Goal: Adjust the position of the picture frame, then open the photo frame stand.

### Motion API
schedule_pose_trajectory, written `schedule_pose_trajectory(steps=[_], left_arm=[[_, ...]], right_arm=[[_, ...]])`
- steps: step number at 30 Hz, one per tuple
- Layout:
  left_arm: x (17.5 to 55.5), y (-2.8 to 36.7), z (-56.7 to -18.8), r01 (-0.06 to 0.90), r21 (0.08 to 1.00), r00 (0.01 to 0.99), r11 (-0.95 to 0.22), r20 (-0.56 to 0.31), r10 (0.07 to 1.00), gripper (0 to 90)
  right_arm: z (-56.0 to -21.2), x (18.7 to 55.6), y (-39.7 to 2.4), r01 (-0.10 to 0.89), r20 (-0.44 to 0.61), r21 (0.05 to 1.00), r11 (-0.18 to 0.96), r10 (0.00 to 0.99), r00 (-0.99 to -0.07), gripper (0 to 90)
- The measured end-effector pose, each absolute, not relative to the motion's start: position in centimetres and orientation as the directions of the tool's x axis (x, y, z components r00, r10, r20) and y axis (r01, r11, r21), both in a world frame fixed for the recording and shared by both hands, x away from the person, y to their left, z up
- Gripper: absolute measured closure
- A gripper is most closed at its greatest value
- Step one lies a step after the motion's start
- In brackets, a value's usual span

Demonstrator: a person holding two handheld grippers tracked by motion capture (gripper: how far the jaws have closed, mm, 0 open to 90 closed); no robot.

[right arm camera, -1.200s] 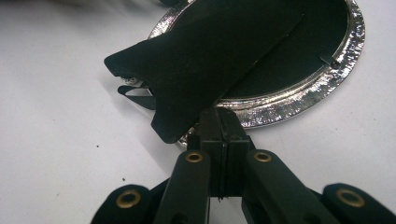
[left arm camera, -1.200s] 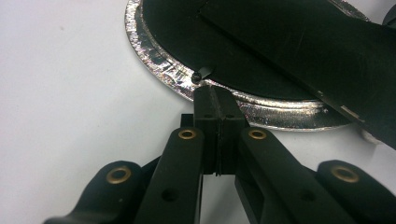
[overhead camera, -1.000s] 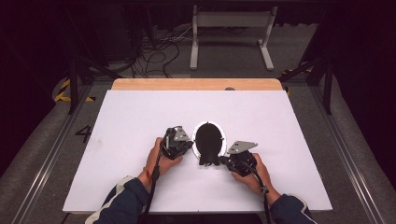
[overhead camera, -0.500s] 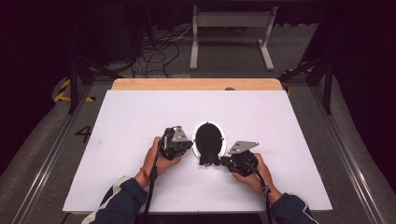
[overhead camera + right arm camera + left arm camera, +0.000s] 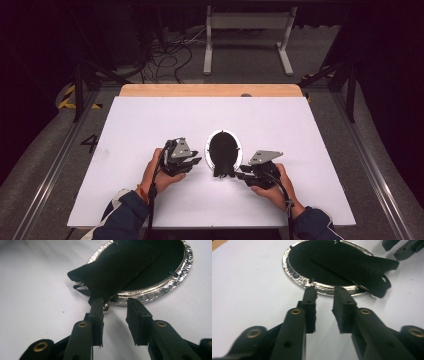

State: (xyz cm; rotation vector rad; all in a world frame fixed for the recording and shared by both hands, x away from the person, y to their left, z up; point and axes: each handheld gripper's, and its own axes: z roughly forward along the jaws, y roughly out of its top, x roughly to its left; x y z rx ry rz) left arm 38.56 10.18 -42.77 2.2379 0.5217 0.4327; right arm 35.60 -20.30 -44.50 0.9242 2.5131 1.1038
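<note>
An oval silver picture frame [image 5: 223,150] lies face down on the white tabletop [image 5: 150,125], its black back and fold-out black stand [image 5: 362,267] facing up. My left gripper [image 5: 194,162] sits just left of it; in the left gripper view its jaws [image 5: 325,291] stand a little apart at the silver rim [image 5: 292,272] with nothing between them. My right gripper [image 5: 241,175] is at the frame's near right end; its jaws [image 5: 116,302] are parted just short of the rim [image 5: 160,290] and stand [image 5: 117,267], gripping nothing. Both pairs of jaws have just been opening.
A small metal ball foot [image 5: 106,308] sticks out under the frame's near end. A wooden strip [image 5: 210,90] borders the table's far edge. Beyond it on the floor are cables [image 5: 170,55] and a white metal stand [image 5: 247,35].
Both grippers' jaws have parted from shut. My left gripper has pulled slightly back from the frame's left rim. The frame has stayed in place.
</note>
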Motion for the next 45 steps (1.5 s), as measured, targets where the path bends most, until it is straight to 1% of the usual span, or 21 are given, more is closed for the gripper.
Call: schedule_pose_trajectory(steps=[3, 5, 6, 7, 8, 10, 12, 15, 18, 21, 23, 25, 28, 30, 32, 34, 38, 42, 45], left_arm=[[37.8, 10.9, -42.2, 0.205, 0.776, 0.859, -0.596, 0.149, 0.489, 59.3], [37.3, 11.6, -42.0, 0.207, 0.782, 0.850, -0.589, 0.154, 0.503, 53.5], [37.1, 11.9, -42.0, 0.205, 0.784, 0.849, -0.586, 0.156, 0.505, 49.3], [36.9, 12.4, -41.9, 0.207, 0.788, 0.844, -0.581, 0.157, 0.513, 49.3], [36.7, 12.8, -41.9, 0.201, 0.786, 0.840, -0.584, 0.168, 0.515, 45.7], [36.4, 13.9, -42.0, 0.199, 0.779, 0.839, -0.595, 0.179, 0.515, 42.7], [36.3, 15.1, -42.2, 0.211, 0.781, 0.833, -0.588, 0.171, 0.526, 39.0], [36.0, 16.8, -42.5, 0.237, 0.779, 0.815, -0.580, 0.166, 0.556, 34.1], [35.5, 17.9, -42.8, 0.257, 0.770, 0.807, -0.584, 0.161, 0.568, 27.2], [35.0, 18.8, -43.1, 0.281, 0.755, 0.816, -0.593, 0.138, 0.561, 17.8], [34.3, 19.5, -43.5, 0.289, 0.752, 0.811, -0.592, 0.137, 0.569, 13.0], [33.8, 20.3, -43.8, 0.307, 0.760, 0.806, -0.573, 0.114, 0.581, 10.0], [32.9, 21.5, -44.4, 0.321, 0.786, 0.793, -0.528, 0.082, 0.604, 9.7], [32.3, 22.1, -44.7, 0.332, 0.791, 0.782, -0.514, 0.073, 0.618, 8.0], [31.9, 22.6, -45.0, 0.343, 0.787, 0.781, -0.512, 0.064, 0.622, 8.0], [31.5, 22.9, -45.3, 0.357, 0.781, 0.771, -0.512, 0.063, 0.633, 8.1], [31.0, 23.2, -45.5, 0.352, 0.777, 0.765, -0.522, 0.082, 0.638, 8.3], [30.9, 23.6, -45.7, 0.363, 0.778, 0.760, -0.512, 0.071, 0.646, 8.5], [31.0, 23.7, -45.8, 0.369, 0.780, 0.757, -0.506, 0.064, 0.650, 8.5]], right_arm=[[-44.3, 35.4, -20.4, 0.441, 0.017, 0.731, 0.521, 0.632, -0.774, 63.3], [-44.2, 35.3, -20.5, 0.432, 0.008, 0.734, 0.524, 0.630, -0.777, 61.7], [-44.0, 35.2, -20.6, 0.429, 0.011, 0.739, 0.519, 0.627, -0.779, 60.2], [-44.0, 35.2, -20.6, 0.429, 0.011, 0.739, 0.519, 0.627, -0.779, 60.2], [-43.9, 35.1, -20.7, 0.426, 0.010, 0.741, 0.519, 0.626, -0.780, 59.3], [-43.6, 35.0, -20.9, 0.425, 0.014, 0.745, 0.514, 0.626, -0.780, 57.0], [-43.2, 34.7, -21.0, 0.421, 0.017, 0.749, 0.512, 0.620, -0.784, 55.7], [-42.8, 34.4, -21.0, 0.400, -0.007, 0.755, 0.520, 0.616, -0.788, 53.4], [-42.7, 34.2, -21.0, 0.395, -0.011, 0.752, 0.527, 0.609, -0.793, 52.8], [-42.7, 34.1, -20.9, 0.389, -0.015, 0.742, 0.546, 0.593, -0.805, 52.8], [-42.7, 34.2, -20.8, 0.389, -0.016, 0.736, 0.554, 0.589, -0.808, 52.4], [-42.8, 34.3, -20.9, 0.395, -0.016, 0.729, 0.558, 0.591, -0.807, 52.0], [-43.0, 34.4, -20.9, 0.409, -0.008, 0.716, 0.565, 0.593, -0.805, 51.1], [-43.1, 34.5, -20.9, 0.426, 0.004, 0.704, 0.569, 0.596, -0.803, 50.9], [-43.2, 34.5, -20.8, 0.426, -0.005, 0.695, 0.579, 0.597, -0.802, 50.9], [-43.3, 34.7, -20.9, 0.437, 0.003, 0.690, 0.577, 0.602, -0.798, 50.9], [-43.6, 34.8, -20.7, 0.449, 0.014, 0.681, 0.578, 0.603, -0.798, 51.0], [-44.0, 35.0, -19.8, 0.455, 0.026, 0.669, 0.588, 0.593, -0.805, 51.1], [-44.5, 35.4, -19.1, 0.459, 0.013, 0.647, 0.609, 0.593, -0.805, 51.0]])
